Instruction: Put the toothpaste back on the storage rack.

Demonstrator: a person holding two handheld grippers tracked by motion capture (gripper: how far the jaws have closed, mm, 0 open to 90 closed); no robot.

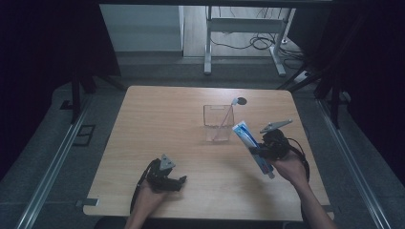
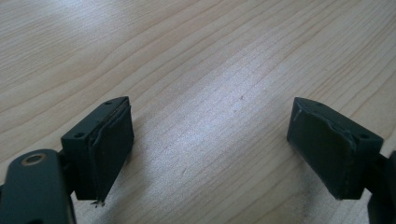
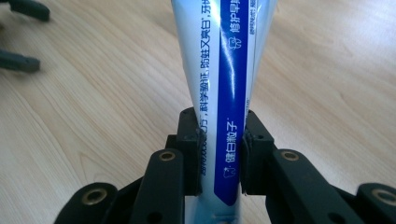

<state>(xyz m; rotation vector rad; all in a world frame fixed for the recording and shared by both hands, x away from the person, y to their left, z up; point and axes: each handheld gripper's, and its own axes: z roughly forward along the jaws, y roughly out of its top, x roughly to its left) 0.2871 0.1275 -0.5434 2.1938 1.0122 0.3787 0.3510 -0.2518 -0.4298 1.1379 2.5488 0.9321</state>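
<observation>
With the right claw clamped on the toothpaste tube just right of the clear cup, the carry looks underway: next, tip it into the cup, while the left claw rests apart.

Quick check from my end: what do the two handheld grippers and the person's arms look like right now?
Both the left gripper and the right gripper are black, each topped by a grey three-cornered plate and trailing a black cable. The jaws carry flat dark pads, worn at the edges, on arms with brass-ringed screw holes. The forearms are bare; no sleeves show.
</observation>
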